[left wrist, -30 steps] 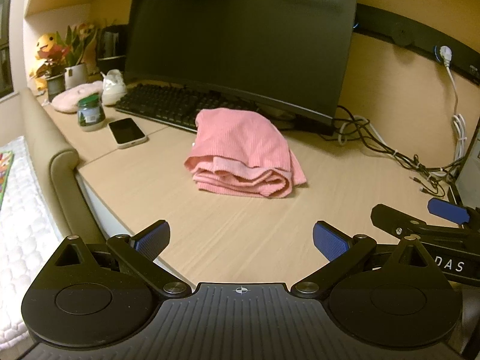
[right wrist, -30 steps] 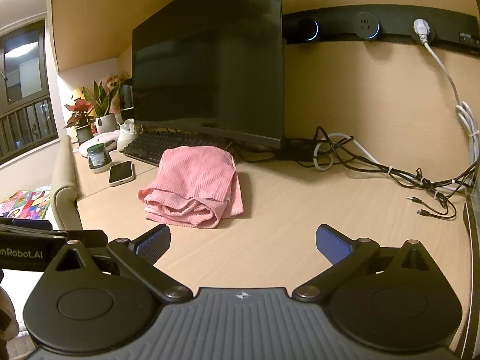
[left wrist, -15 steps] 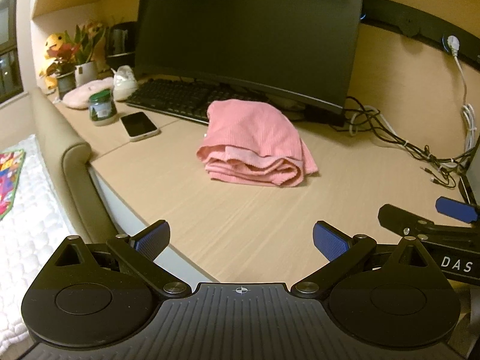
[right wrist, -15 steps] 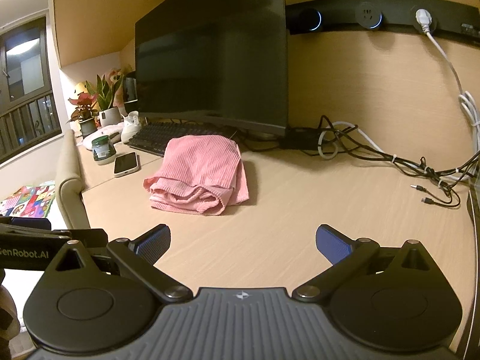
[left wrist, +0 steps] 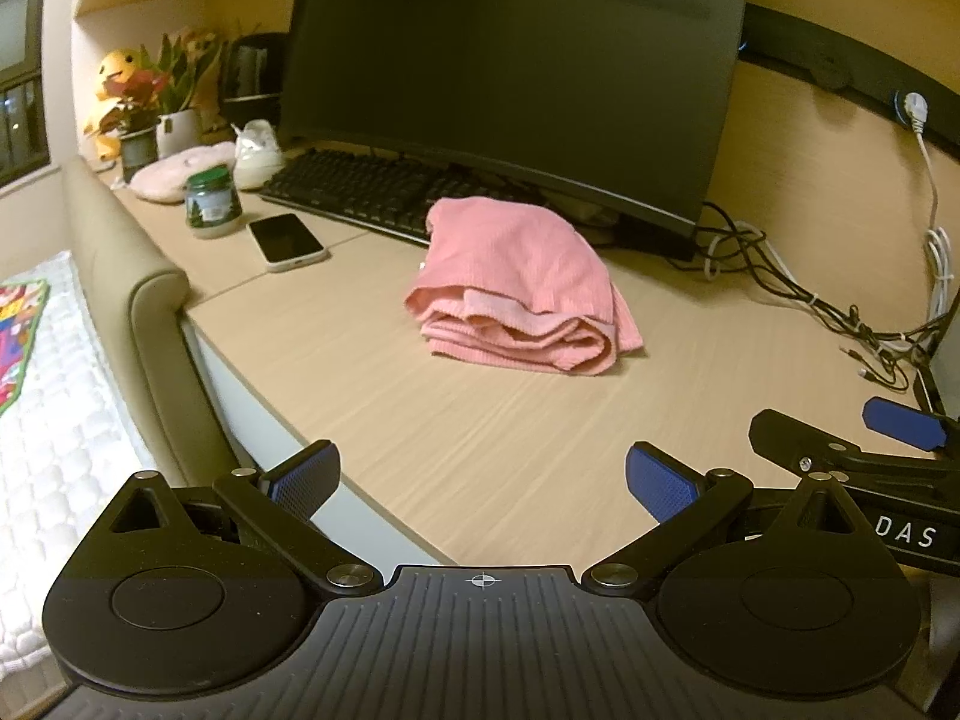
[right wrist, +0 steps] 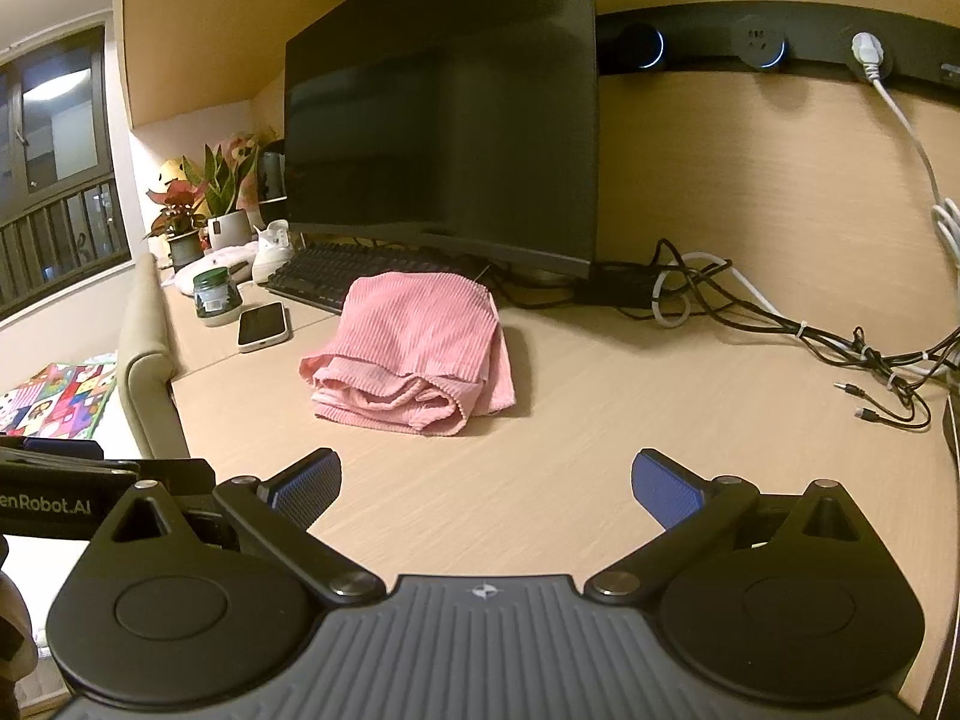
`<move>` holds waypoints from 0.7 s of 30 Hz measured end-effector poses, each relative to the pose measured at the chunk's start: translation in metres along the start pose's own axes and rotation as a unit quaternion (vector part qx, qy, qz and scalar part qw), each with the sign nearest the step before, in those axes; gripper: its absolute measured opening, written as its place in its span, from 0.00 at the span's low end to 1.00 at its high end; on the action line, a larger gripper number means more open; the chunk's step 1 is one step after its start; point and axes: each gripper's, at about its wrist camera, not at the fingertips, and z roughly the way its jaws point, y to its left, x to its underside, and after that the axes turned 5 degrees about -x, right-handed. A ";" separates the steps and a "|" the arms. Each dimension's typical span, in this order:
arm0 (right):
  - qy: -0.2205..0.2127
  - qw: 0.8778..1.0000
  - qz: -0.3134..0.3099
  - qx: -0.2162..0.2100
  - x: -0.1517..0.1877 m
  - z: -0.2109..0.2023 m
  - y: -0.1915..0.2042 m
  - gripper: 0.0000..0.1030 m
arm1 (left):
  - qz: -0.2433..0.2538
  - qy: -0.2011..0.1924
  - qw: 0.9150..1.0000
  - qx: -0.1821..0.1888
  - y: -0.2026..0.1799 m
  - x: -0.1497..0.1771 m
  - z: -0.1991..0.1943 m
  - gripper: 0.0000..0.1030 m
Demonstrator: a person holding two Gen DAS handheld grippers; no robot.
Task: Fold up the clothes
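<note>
Left and right wrist views, one moment. A folded pink ribbed garment (left wrist: 522, 288) (right wrist: 414, 354) lay on the light wood surface (left wrist: 480, 432) (right wrist: 630, 396), its rolled, layered edge turned toward the cameras and its far edge just in front of the black keyboard (left wrist: 366, 189) (right wrist: 354, 279) and the dark monitor (left wrist: 510, 66) (right wrist: 444, 126).

The left hand-held gripper (left wrist: 480, 480) was held at the near edge of the surface with its blue-padded fingers (left wrist: 303, 483) spread wide and nothing between them; the garment lay well ahead of it, roughly centred between the fingers. The right hand-held gripper (right wrist: 486, 489) was likewise spread wide and empty above the surface, with the garment ahead and somewhat to its left, well apart from the pads (right wrist: 666, 495). Neither touched the cloth. The right hand-held gripper also showed at the right margin of the left wrist view (left wrist: 852, 456).

To the left of the garment lay a smartphone (left wrist: 287, 241) (right wrist: 262, 326), face up, and beyond it a green-lidded jar (left wrist: 211, 204) (right wrist: 216, 297). A tangle of black cables (left wrist: 810, 300) (right wrist: 780, 330) ran along the surface to the right.
</note>
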 end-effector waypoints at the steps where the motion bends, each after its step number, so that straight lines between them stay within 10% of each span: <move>1: 0.001 1.000 -0.001 0.000 0.000 0.001 0.001 1.00 | 0.000 0.000 1.000 -0.001 0.001 0.000 0.000 1.00; 21: 0.016 1.000 -0.005 -0.001 0.001 0.009 0.000 1.00 | -0.007 0.012 1.000 -0.004 0.002 0.003 0.008 1.00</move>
